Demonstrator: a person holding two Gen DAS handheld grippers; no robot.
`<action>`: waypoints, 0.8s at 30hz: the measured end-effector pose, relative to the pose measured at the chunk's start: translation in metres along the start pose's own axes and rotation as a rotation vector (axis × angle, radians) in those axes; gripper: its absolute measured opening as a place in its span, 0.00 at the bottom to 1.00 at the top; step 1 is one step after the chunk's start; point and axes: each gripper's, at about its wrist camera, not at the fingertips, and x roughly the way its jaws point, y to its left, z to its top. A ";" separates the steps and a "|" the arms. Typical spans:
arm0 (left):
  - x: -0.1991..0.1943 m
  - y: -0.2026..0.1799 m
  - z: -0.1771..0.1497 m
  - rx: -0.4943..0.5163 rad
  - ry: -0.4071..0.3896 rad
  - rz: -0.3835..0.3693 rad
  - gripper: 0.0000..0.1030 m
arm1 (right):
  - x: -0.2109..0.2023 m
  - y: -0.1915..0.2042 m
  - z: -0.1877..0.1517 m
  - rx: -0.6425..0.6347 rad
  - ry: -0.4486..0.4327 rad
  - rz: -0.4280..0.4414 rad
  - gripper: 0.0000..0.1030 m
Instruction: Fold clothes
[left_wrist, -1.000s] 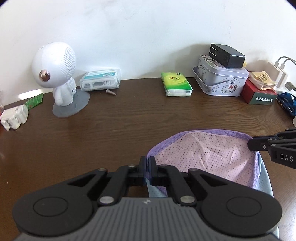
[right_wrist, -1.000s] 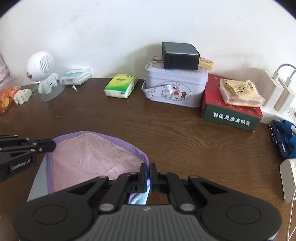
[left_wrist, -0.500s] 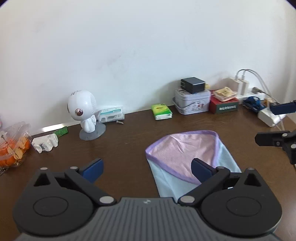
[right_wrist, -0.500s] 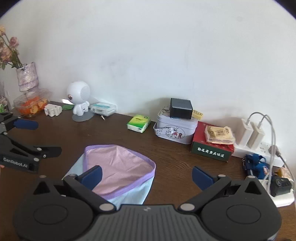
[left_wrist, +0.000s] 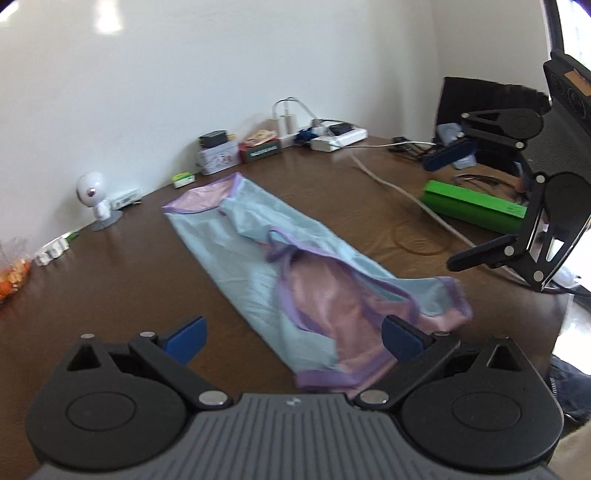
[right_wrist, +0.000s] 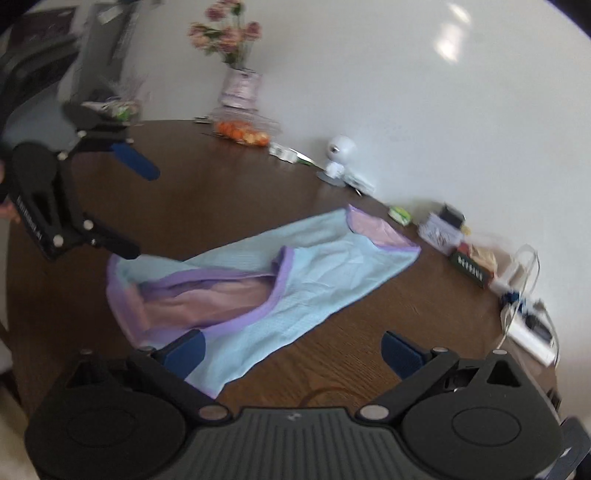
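The light-blue garment (left_wrist: 258, 254) with purple trim is laid lengthwise mid-bench (left_wrist: 110, 280), bare wood left on both sides. Both the left hand-held gripper (left_wrist: 293, 338) and the right hand-held gripper (right_wrist: 291, 349) are spread wide, nothing held. Orange fruit (right_wrist: 242, 133) is seen in a clear container by the wall.

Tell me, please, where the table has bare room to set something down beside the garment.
Bare wood lies between the garment and the white robot figure, and between the garment and the green box. The wall edge is crowded: tin, power strip, cables.
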 end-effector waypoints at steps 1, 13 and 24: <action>-0.001 -0.007 -0.003 0.013 0.001 -0.019 1.00 | -0.005 0.005 -0.003 -0.023 -0.041 0.028 0.98; 0.032 -0.009 -0.028 0.111 0.103 -0.144 0.49 | 0.050 0.015 -0.015 -0.107 0.142 0.272 0.38; 0.020 -0.005 -0.027 0.152 0.165 -0.217 0.12 | 0.007 0.016 0.000 -0.054 0.150 0.430 0.06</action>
